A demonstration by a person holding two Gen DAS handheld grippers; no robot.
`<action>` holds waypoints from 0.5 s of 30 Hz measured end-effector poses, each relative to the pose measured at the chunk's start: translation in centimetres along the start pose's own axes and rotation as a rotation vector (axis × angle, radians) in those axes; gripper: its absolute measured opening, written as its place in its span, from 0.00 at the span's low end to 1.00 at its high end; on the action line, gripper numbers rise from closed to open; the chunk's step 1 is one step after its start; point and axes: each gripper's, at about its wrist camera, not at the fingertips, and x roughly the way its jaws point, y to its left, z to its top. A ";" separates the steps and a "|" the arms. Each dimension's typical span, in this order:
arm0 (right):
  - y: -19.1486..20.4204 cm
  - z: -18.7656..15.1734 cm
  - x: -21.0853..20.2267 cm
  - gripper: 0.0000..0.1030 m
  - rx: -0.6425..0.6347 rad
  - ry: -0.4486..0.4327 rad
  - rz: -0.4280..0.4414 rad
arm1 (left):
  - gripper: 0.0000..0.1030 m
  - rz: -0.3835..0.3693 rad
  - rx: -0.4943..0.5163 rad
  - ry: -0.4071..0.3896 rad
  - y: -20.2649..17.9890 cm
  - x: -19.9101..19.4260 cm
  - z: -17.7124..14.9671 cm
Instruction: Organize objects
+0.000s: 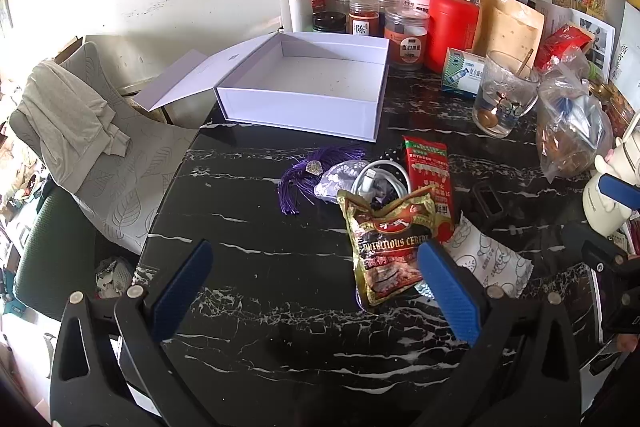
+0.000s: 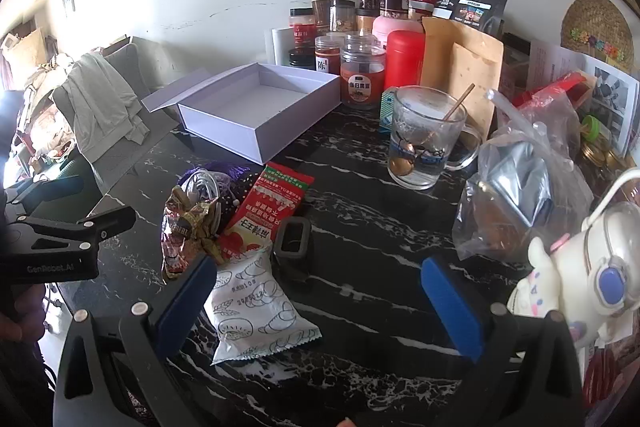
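Observation:
An open, empty white box (image 1: 320,83) (image 2: 264,107) sits at the back of the black marble table (image 1: 260,227), lid flipped left. In front of it lies a pile: a purple tassel (image 1: 304,175), a white cable (image 1: 380,179) (image 2: 204,183), a red sachet (image 1: 430,179) (image 2: 272,211), a gold cereal packet (image 1: 390,247) (image 2: 188,231), a white snack packet (image 1: 492,259) (image 2: 256,303) and a small black frame (image 2: 294,239). My left gripper (image 1: 316,259) is open and empty, its right finger over the cereal packet. My right gripper (image 2: 320,283) is open and empty beside the white packet.
Several jars (image 1: 408,39), a red canister (image 1: 450,27) and pouches (image 1: 508,27) line the back wall. A glass mug with a spoon (image 2: 428,143) (image 1: 504,95), a plastic bag (image 2: 520,187) and a white figurine bottle (image 2: 584,267) stand right. A chair with a cloth (image 1: 72,123) stands left.

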 end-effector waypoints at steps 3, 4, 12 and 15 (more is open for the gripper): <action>0.0 -0.1 0.0 0.99 0.000 0.001 0.000 | 0.99 -0.002 0.000 0.002 0.0 0.0 -0.1; 0.0 -0.1 0.0 0.99 0.000 0.001 0.001 | 0.99 -0.002 0.000 0.003 -0.1 0.1 -0.1; 0.0 0.0 0.1 0.99 0.001 0.000 0.001 | 0.99 0.000 0.000 0.004 -0.1 0.1 0.0; 0.0 0.0 0.0 0.99 -0.001 0.000 0.000 | 0.99 -0.004 -0.003 0.011 -0.1 0.1 -0.1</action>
